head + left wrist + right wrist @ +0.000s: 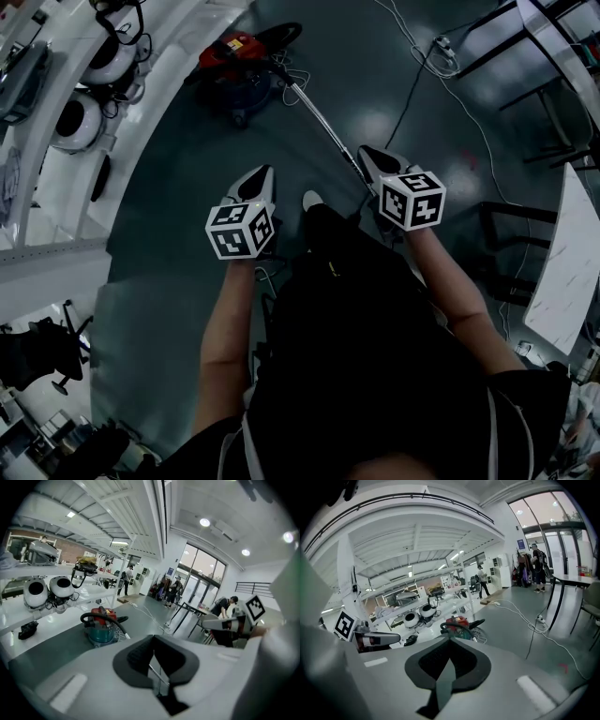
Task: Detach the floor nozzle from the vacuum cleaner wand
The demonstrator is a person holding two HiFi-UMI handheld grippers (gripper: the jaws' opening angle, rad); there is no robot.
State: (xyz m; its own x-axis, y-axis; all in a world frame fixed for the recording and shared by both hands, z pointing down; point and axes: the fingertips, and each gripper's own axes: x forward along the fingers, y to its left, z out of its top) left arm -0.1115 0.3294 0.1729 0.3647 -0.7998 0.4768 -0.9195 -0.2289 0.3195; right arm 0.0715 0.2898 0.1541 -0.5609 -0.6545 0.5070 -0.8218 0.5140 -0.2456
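Note:
A red and teal vacuum canister (239, 64) (100, 626) (459, 623) stands on the dark floor ahead. Its metal wand (323, 122) slants from it down toward my right gripper (368, 154). I cannot make out the floor nozzle in any view. My left gripper (262, 175) hangs to the left of the wand, apart from it. In the left gripper view the left gripper (153, 638) has its jaws closed with nothing held. The right gripper (449, 642) is likewise shut and empty. A white shoe (312, 200) shows between the two grippers.
White shelving (56, 159) with round white devices (79, 122) curves along the left. Cables (422, 75) trail over the floor. Black-legged tables (553, 47) and a white tabletop (574, 262) stand on the right. People (173, 590) stand far off by the glass doors.

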